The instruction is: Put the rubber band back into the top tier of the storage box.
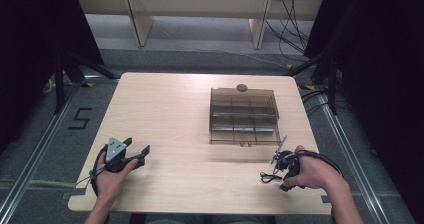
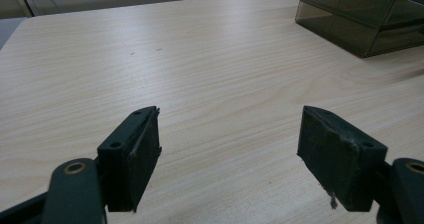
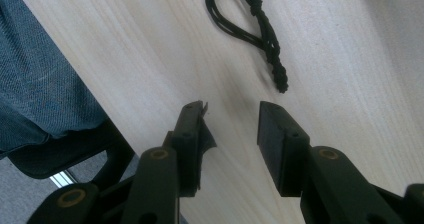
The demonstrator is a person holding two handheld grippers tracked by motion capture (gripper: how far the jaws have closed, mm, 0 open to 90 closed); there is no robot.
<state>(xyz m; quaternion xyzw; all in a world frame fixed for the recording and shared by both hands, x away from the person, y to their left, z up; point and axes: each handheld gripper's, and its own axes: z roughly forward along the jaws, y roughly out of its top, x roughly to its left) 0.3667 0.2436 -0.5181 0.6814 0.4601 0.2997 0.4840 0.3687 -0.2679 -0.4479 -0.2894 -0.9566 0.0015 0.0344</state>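
My left gripper (image 1: 136,147) rests low over the near left part of the wooden table (image 1: 170,104), held by a hand, and it is open. In the left gripper view its jaws (image 2: 230,116) stand wide apart over bare wood with nothing between them. A hand holds my right gripper (image 1: 284,176) near the table's front right edge. The right gripper view has its jaws (image 3: 231,111) apart with only table surface in the gap. A small looped black cord (image 3: 250,29) lies on the wood just beyond those jaws, seen also as a cord (image 1: 269,177) left of the right hand.
A smoked clear compartment box (image 1: 243,116) stands at the centre right of the table, with a small round grey thing (image 1: 242,88) at its far edge. The box corner (image 2: 360,19) is ahead and right of the left jaws. The table's near edge and blue fabric (image 3: 40,84) lie beside the right jaws.
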